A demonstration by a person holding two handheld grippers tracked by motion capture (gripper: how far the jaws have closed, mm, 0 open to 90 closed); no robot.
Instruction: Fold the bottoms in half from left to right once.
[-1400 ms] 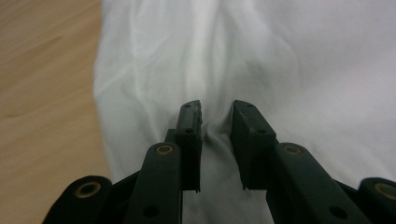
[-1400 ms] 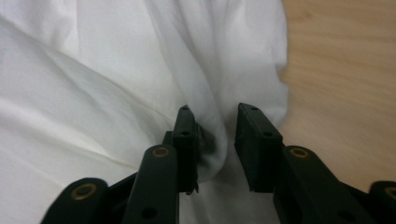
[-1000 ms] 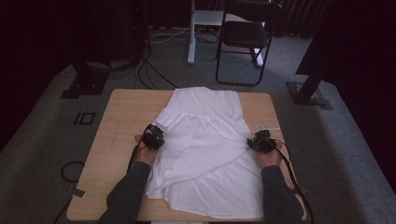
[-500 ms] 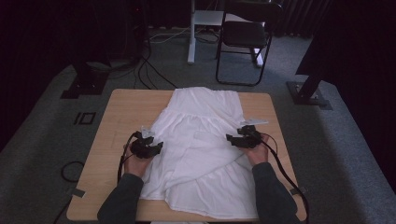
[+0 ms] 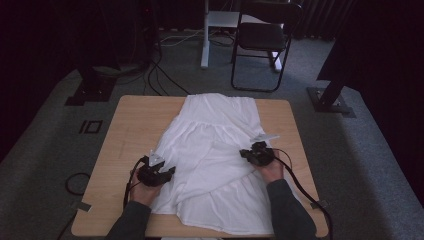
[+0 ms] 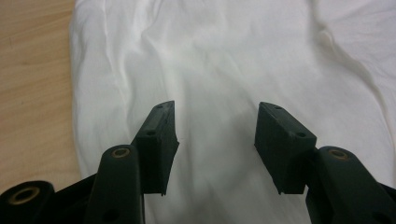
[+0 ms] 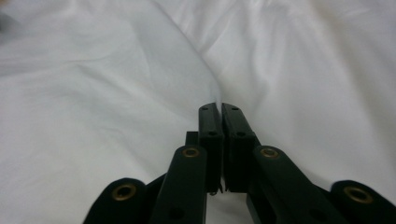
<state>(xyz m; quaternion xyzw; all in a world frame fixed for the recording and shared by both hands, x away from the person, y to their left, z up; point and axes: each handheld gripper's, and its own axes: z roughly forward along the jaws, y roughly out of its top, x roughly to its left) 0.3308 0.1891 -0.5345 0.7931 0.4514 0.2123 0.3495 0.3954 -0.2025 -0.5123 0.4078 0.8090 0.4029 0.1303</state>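
The white garment [image 5: 220, 165] lies flat under the left gripper [image 6: 215, 135], whose parted jaws, just opening, grasp nothing. The right gripper [image 7: 219, 112], jaws just closing, pinches a fold of the garment.

Both forearms come in from the near edge, dark sleeves down to the wrists. The left hand [image 5: 144, 192] sits low and out to the side, carrying the left gripper [image 5: 167, 172], which points inward and slightly away from the person. Its jaws stand apart, having just been opening, with nothing pinched between the pads [image 6: 159, 140] (a clear gap in the left gripper view). The right hand [image 5: 271, 171] is further forward, and the right gripper [image 5: 243, 152] points inward toward the other. Its jaws have just snapped together, pads [image 7: 210, 128] pressed face to face.
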